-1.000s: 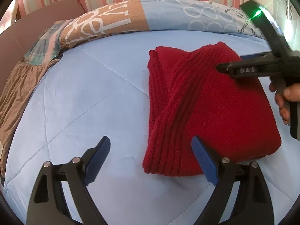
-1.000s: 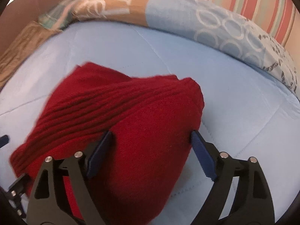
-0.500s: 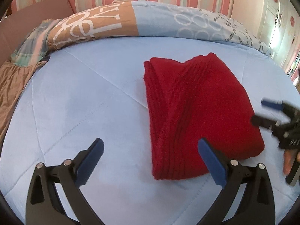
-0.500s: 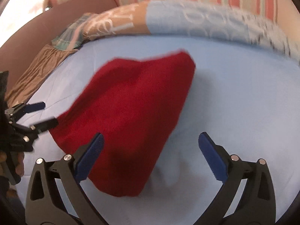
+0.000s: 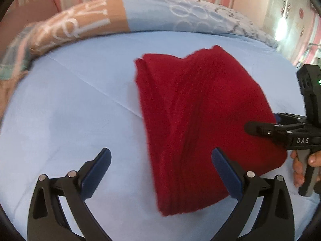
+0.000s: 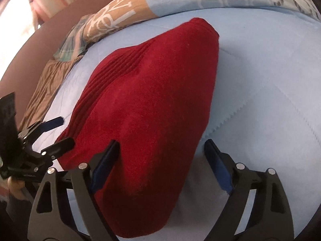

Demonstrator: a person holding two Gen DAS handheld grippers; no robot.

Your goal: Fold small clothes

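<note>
The red knitted garment [image 5: 200, 120] lay already folded into a thick packet on the light blue bed cover [image 5: 70, 110], so the folding looked nearly finished, with perhaps only a last tidying left. Its long axis ran from the near edge toward the far pillow [image 5: 160, 14], the layered edges on the left side. The left gripper [image 5: 160, 172] stood wide open and held nothing, and the right gripper [image 6: 160, 160] was closing over the near right corner without pressing it.
</note>
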